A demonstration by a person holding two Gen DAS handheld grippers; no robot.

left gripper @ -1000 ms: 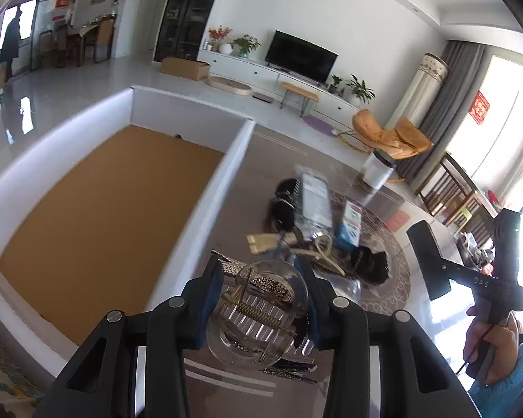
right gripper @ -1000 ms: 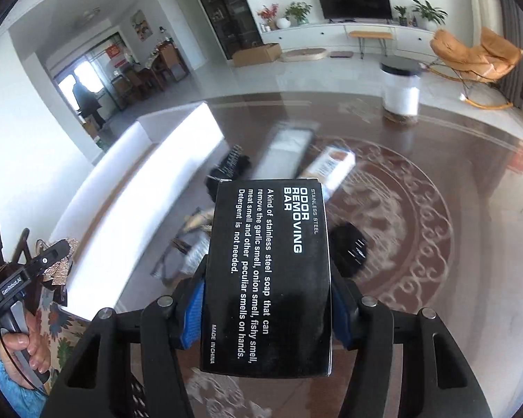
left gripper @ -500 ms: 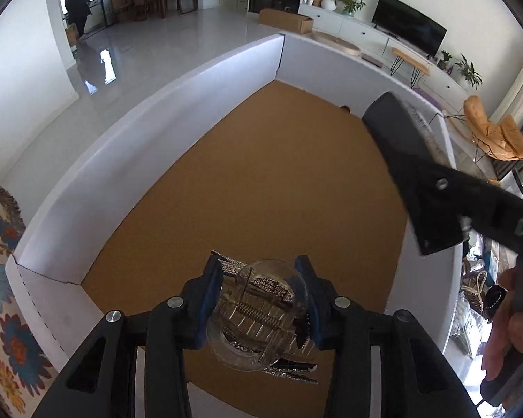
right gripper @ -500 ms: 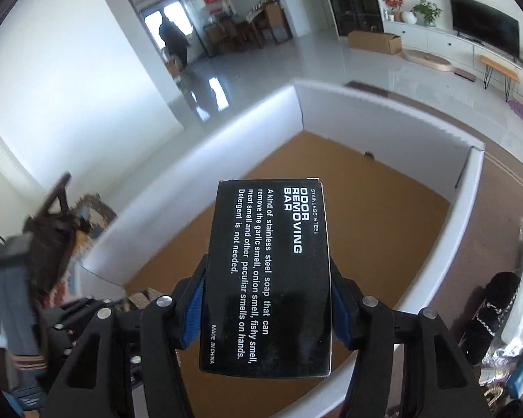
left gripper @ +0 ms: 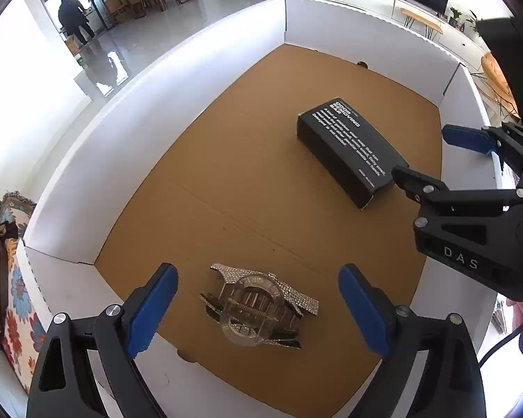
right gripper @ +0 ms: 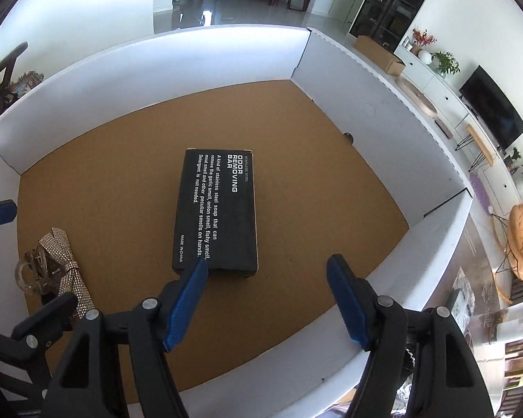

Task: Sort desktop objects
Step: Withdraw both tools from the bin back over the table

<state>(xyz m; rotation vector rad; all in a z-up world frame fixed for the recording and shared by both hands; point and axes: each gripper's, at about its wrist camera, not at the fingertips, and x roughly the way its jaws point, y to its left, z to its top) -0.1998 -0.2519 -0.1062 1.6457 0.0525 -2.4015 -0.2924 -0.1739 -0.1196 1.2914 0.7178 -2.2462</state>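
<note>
Both things lie inside the shallow white-walled box point(left gripper: 87, 146), on its flat brown cardboard floor. The clear plastic hair clip point(left gripper: 258, 308) with glittering rhinestone strips rests near the box's close wall, between the blue pads of the left gripper point(left gripper: 258, 308), whose jaws are opening and not touching it. The matte black rectangular carton point(right gripper: 215, 209) with white lettering lies flat mid-floor; the right gripper point(right gripper: 265, 299) hangs just before it, jaws opening, nothing between them.
</note>
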